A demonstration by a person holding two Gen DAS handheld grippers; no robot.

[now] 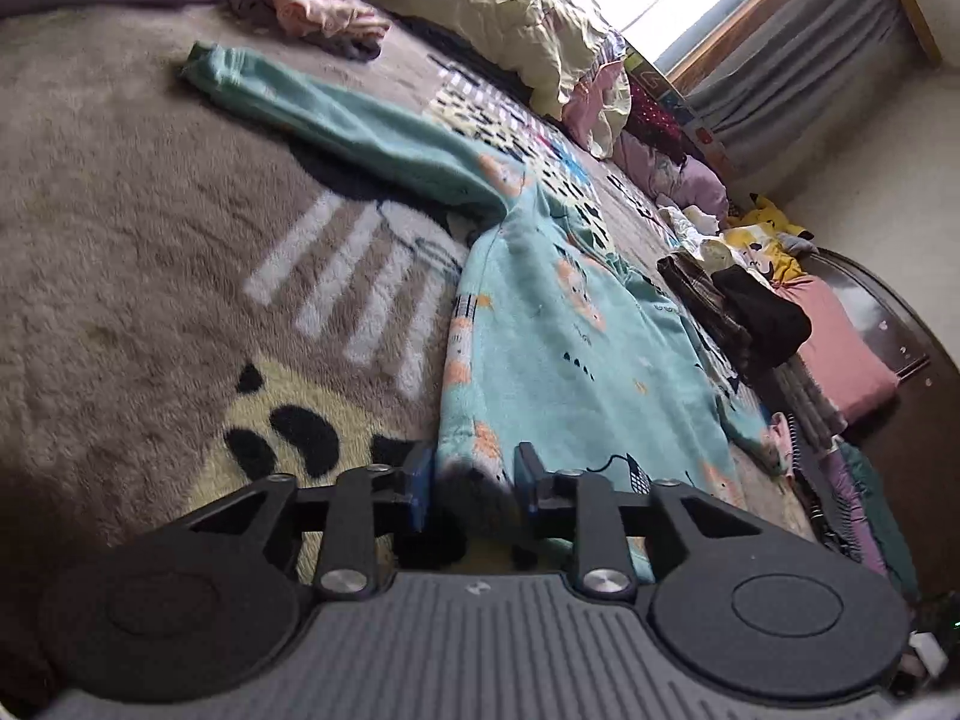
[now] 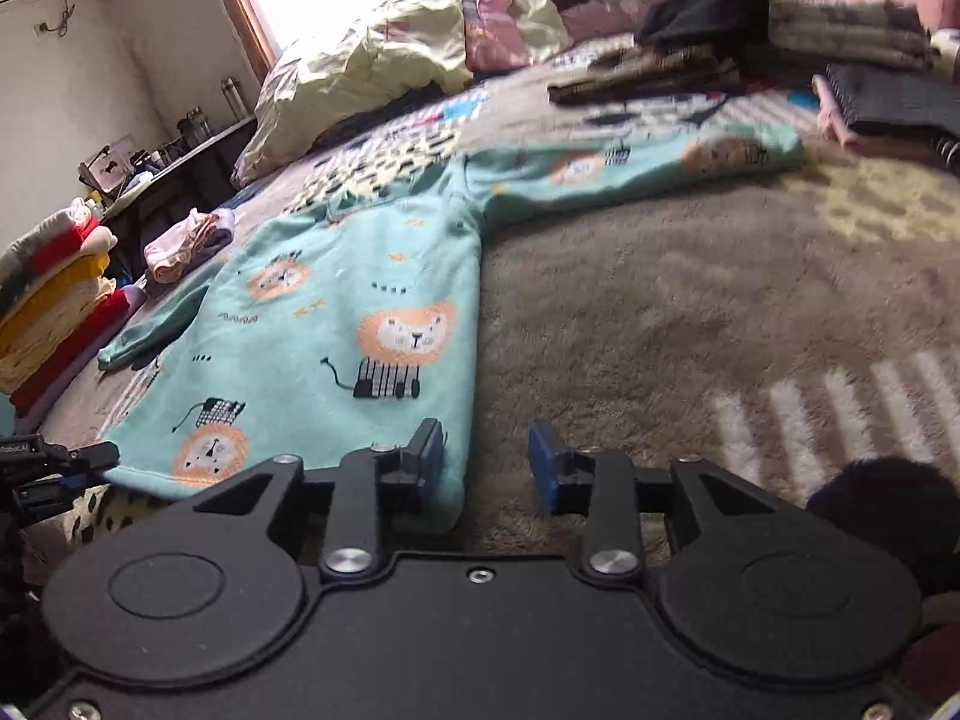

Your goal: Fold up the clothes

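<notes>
A teal fleece top with orange lion prints (image 1: pixel 558 354) (image 2: pixel 336 324) lies flat on the bed, both sleeves spread out. My left gripper (image 1: pixel 474 477) is open at one bottom corner of the top, and the hem fills the gap between its blue pads. It also shows at the left edge of the right wrist view as the left gripper (image 2: pixel 90 462), at that same corner. At the other bottom corner my right gripper (image 2: pixel 486 462) is open. Its left pad (image 2: pixel 429 456) lies against the hem edge, with bare blanket under the rest of the gap.
A grey-brown plush blanket (image 2: pixel 690 312) covers the bed. A stack of folded clothes (image 2: pixel 54 294) stands on the left. A crumpled pale yellow duvet (image 2: pixel 372 72) lies at the back. Dark folded garments (image 2: pixel 660 72) and a notebook (image 2: pixel 894 102) lie past the far sleeve.
</notes>
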